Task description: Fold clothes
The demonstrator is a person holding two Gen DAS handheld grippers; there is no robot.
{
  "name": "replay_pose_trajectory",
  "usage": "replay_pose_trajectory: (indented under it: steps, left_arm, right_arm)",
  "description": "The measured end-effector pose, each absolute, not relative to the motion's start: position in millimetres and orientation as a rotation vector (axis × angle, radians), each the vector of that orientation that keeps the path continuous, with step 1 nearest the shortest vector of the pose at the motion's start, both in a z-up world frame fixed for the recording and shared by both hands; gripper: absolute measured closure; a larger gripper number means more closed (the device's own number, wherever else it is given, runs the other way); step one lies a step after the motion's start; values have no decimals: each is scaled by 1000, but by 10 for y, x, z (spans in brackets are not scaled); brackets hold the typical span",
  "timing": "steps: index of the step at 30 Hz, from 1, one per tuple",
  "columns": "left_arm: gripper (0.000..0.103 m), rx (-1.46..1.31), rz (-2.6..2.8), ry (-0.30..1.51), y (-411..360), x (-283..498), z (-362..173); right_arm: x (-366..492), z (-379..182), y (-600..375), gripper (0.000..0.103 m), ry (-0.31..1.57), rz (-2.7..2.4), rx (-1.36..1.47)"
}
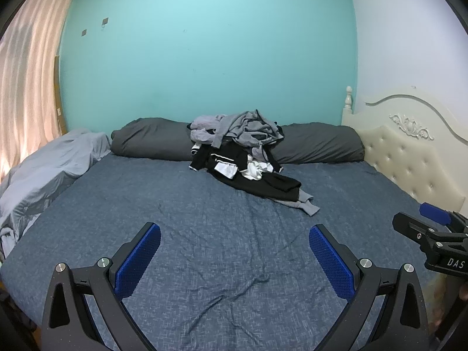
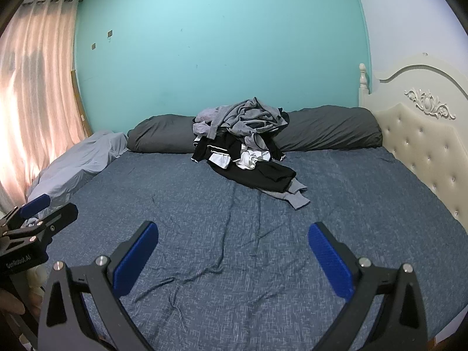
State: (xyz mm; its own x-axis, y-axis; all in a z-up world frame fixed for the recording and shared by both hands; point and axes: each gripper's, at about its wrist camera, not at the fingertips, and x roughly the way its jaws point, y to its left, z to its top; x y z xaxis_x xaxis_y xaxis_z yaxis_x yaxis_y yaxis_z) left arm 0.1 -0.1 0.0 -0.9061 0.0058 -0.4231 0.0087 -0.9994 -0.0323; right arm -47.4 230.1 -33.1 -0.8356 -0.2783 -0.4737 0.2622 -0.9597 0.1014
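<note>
The clothes pile (image 1: 237, 149) lies at the far side of the bed (image 1: 204, 234), against the dark bolster pillow (image 1: 152, 137). The garments are soft, light and tangled; the loose grey sleeve (image 1: 304, 204) looks the best hold. Left tongs (image 1: 234, 257) and right tongs (image 2: 234, 257): fully open, empty, well short of the pile.
</note>
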Motion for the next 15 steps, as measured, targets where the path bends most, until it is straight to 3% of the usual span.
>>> replay_pose_trajectory:
  steps: [15]
  left_arm:
    - [0,701,-3048,94,-123,-15,-73]
  right_arm:
    - [-498,-391,2339,0,-64,-2760,722]
